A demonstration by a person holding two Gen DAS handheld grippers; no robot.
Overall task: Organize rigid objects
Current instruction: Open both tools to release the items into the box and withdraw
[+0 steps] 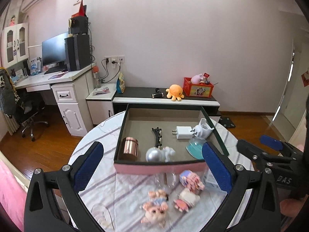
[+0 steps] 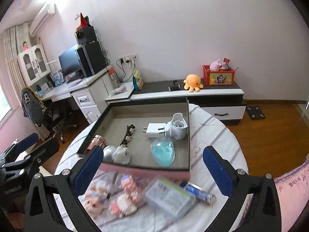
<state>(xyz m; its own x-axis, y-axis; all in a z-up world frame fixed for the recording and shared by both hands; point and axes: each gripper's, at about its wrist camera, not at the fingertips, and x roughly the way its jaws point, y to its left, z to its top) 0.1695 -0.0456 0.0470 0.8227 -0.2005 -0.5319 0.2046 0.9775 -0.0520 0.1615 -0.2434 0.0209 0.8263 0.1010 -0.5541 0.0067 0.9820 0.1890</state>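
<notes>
With the left gripper (image 1: pixel 152 166) and right gripper (image 2: pixel 152 166) both spread wide and empty just in front of the box (image 1: pixel 160 168), the pig figures (image 1: pixel 154 206) lying loose before its pink front wall could be knocked off the table (image 2: pixel 218 135) by a careless sweep.

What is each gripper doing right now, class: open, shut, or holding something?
Left gripper: open wide, holding nothing.
Right gripper: open wide, holding nothing.
</notes>
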